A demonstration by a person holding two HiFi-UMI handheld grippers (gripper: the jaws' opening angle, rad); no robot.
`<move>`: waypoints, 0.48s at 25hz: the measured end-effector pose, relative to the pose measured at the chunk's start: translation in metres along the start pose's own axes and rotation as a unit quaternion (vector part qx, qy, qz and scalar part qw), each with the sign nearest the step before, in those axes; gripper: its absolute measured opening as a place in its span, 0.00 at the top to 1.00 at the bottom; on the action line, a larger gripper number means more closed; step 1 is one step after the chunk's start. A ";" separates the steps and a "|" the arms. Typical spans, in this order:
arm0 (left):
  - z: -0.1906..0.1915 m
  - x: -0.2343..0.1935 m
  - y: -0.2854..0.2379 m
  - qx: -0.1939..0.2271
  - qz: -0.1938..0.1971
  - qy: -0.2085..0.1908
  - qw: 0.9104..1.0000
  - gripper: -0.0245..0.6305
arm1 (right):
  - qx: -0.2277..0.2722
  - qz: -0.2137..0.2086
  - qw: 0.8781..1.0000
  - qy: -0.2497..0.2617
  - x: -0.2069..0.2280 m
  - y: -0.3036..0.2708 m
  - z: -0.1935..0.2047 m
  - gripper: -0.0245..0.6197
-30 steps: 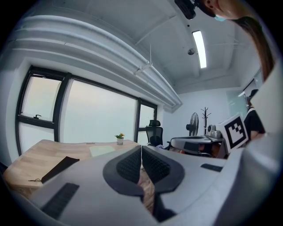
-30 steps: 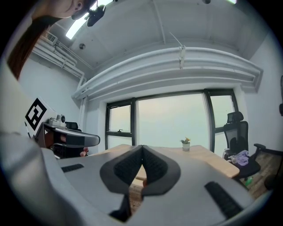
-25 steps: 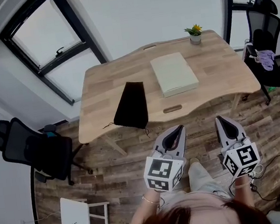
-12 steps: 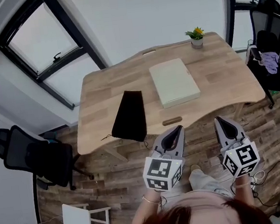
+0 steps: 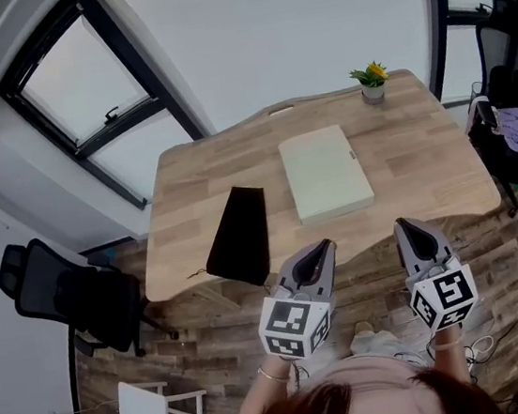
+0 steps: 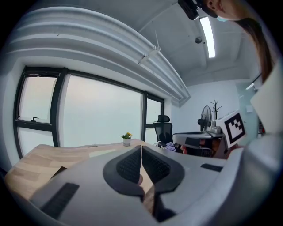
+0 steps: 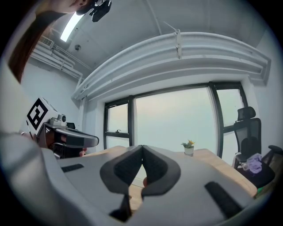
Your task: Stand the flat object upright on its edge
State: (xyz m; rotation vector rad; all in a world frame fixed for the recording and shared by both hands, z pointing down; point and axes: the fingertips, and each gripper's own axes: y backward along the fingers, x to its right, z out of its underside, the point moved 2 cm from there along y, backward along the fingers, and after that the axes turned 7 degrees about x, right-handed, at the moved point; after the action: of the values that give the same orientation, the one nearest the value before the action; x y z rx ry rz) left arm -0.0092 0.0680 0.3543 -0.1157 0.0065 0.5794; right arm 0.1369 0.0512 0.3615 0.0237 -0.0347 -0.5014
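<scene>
While left claw [image 5: 322,247] and right claw [image 5: 403,226] hover clenched off table [image 5: 412,148], flat box [image 5: 325,172] well inside edges.

Person with two grey hand-held claws, lower centre of the head view.
The left claw [image 5: 324,245] and right claw [image 5: 400,224] have smooth grey shells, black ribbed pads [image 6: 130,165], and each a white cube [image 5: 292,325] printed with black square markers. The person has reddish-brown hair [image 5: 362,413], a pale pink top [image 5: 361,370] and a thin bracelet [image 5: 274,375].

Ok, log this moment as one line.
left claw: shut, empty | right claw: shut, empty | flat box: lying flat on table | black pouch: beside it
</scene>
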 end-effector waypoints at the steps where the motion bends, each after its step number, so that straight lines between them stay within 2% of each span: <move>1: 0.001 -0.002 -0.004 0.000 -0.004 -0.003 1.000 0.95 | 0.001 -0.003 1.000 0.004 0.005 -0.005 0.001 0.96; 5: 0.008 -0.008 -0.022 -0.005 -0.023 0.004 1.000 0.95 | 0.000 -0.009 1.000 0.020 0.022 -0.020 0.007 0.96; 12: 0.018 -0.017 -0.040 -0.015 -0.042 0.023 0.999 0.94 | -0.006 -0.024 1.000 0.001 0.039 -0.042 0.021 0.96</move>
State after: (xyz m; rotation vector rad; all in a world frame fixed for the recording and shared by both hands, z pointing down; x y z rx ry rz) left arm -0.0024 0.0278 0.3770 -0.1574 0.0371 0.4935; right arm 0.1502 -0.0043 0.3826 0.0127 -0.0290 -0.5505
